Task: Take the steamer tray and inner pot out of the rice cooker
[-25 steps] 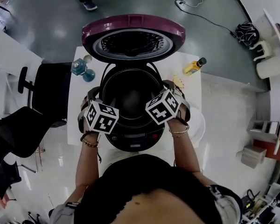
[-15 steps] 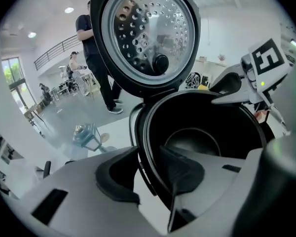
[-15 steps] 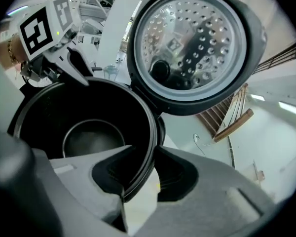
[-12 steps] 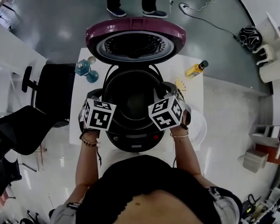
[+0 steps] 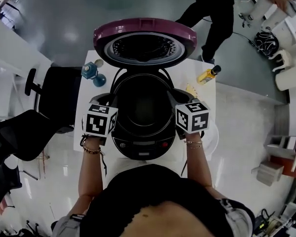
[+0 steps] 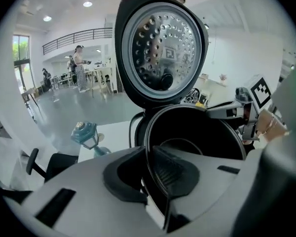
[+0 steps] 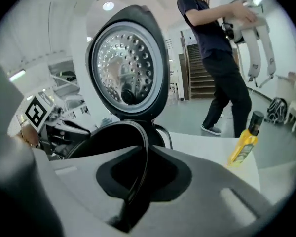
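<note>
Both claws have just been closing, and now they bite: my left claw [image 6: 155, 179] is nearly shut on the thin black rim of the pot [image 5: 143, 107], and my right claw [image 7: 135, 179] is pinched on the rim opposite. I take it for the inner pot, down in the cooker [image 5: 140, 146] under the raised lid [image 5: 144, 33]. I'd call this the lift-out, so next comes an even, level pull straight up, and nothing reads: the lid's small square mark and the bottle [image 7: 242, 147] label are blurs.
</note>
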Demonstrator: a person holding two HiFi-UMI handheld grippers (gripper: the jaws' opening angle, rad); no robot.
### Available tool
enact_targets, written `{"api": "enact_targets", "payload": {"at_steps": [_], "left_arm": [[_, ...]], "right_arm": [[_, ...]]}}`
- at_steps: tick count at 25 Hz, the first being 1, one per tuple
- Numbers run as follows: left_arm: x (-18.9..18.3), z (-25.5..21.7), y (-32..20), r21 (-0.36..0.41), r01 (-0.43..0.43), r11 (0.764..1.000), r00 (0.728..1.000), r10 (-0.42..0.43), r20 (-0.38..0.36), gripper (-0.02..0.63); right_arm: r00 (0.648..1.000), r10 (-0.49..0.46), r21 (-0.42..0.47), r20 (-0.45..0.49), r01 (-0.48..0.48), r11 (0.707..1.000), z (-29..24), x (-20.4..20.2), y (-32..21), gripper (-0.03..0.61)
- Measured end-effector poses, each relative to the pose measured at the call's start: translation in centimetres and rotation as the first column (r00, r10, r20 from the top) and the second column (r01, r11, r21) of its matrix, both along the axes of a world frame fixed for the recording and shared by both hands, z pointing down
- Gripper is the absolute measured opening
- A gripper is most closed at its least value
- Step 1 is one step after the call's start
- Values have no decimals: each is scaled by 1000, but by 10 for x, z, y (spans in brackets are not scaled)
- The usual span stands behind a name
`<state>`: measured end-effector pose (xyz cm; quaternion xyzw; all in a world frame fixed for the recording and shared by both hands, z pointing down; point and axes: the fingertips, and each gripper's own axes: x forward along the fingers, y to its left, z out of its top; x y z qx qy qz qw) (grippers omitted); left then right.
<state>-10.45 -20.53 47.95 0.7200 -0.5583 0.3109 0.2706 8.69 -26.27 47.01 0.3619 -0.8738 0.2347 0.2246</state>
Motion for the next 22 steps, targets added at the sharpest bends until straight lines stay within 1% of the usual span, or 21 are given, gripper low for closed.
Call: {"api": "enact_targets", "payload": {"at_steps": [3, 5, 6, 9, 10, 11, 12, 13, 16, 17, 18, 19, 20, 21, 22], "left_arm": [[-1, -1, 0, 4, 17, 1000, 999, -17, -37, 43], [0, -3, -1, 10, 12, 1000, 999, -12, -46, 43], [0, -3, -1, 16, 2, 1000, 999, -2, -39, 43], [1, -3, 3, 26, -48, 999, 999, 47, 25, 52], [1, -1, 5, 19, -63, 998, 998, 62, 33, 58], [2, 1, 8, 5, -74, 997, 997, 73, 25, 78], [2, 3, 10, -8, -80, 997, 997, 80, 2, 124], [3, 5, 13, -18, -82, 996, 996, 81, -33, 155], [8, 7, 19, -27, -87, 996, 984, 81, -156, 156], [12, 7, 20, -28, -90, 996, 979, 84, -187, 156], [15, 7, 20, -31, -94, 995, 975, 86, -204, 156], [17, 7, 20, -35, -96, 995, 976, 87, -201, 155], [17, 7, 19, -39, -97, 994, 980, 89, -179, 153], [16, 7, 19, -43, -99, 994, 985, 92, -146, 131], [15, 6, 18, -45, -102, 994, 989, 96, -115, 93]], "right_arm": [[991, 22, -55, 134, -15, 998, -2, 0, 0, 34], [980, 29, -74, 197, -15, 997, -4, 1, -1, 29], [977, 27, -74, 211, -12, 997, -5, 2, -1, 29], [975, 20, -72, 223, -4, 997, -6, 1, -1, 29], [974, 19, -73, 227, -2, 997, -7, 1, 0, 29], [973, 19, -75, 231, -1, 997, -8, 1, 0, 29], [971, 18, -77, 237, 0, 997, -9, 1, 0, 29], [970, 18, -79, 244, 2, 997, -11, 1, 0, 29], [961, 15, -90, 278, 11, 996, -16, 1, 0, 29], [956, 15, -95, 293, 13, 995, -19, 1, 0, 29], [951, 15, -97, 308, 16, 995, -21, 0, 0, 29], [947, 13, -96, 320, 19, 995, -25, 0, 0, 28], [944, 10, -93, 330, 23, 995, -28, -1, 0, 28], [941, 6, -90, 338, 26, 996, -31, -1, 0, 28], [938, 4, -89, 347, 29, 996, -33, -2, 0, 26]]}}
